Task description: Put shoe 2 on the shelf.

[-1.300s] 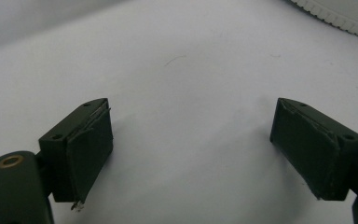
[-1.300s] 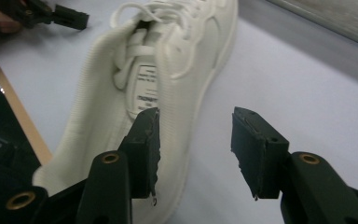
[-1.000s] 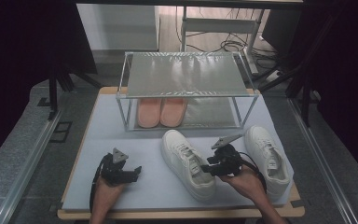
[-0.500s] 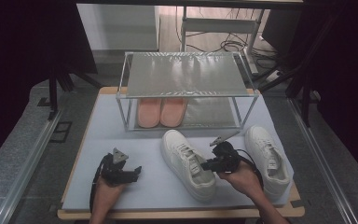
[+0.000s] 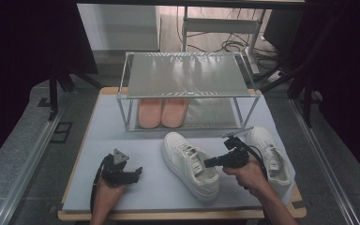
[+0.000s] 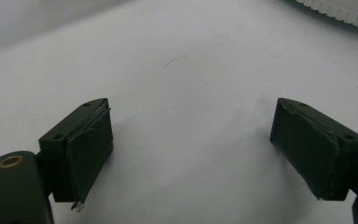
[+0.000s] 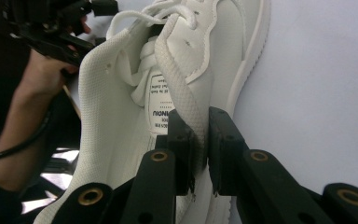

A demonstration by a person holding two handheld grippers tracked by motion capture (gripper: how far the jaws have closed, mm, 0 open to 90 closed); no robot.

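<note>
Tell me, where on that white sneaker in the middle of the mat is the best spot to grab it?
Probably the collar wall beside the ankle opening. The sneaker lies on its sole, opening upward, so that thin padded edge stands free for one jaw to slip inside and one outside, coming from its right flank. The right gripper has just been closing and now pinches exactly there. The rounded toe offers no such edge.

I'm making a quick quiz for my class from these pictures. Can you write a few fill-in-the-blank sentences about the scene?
1. The right gripper has its jaws shut on the collar of a white ____.
2. The left gripper rests on the mat with its jaws ____.
3. The pink slippers sit on the ____ shelf of the rack.
4. The second sneaker lies to the ____ of the held sneaker in the high view.

Missing words: sneaker; open; lower; right
</note>
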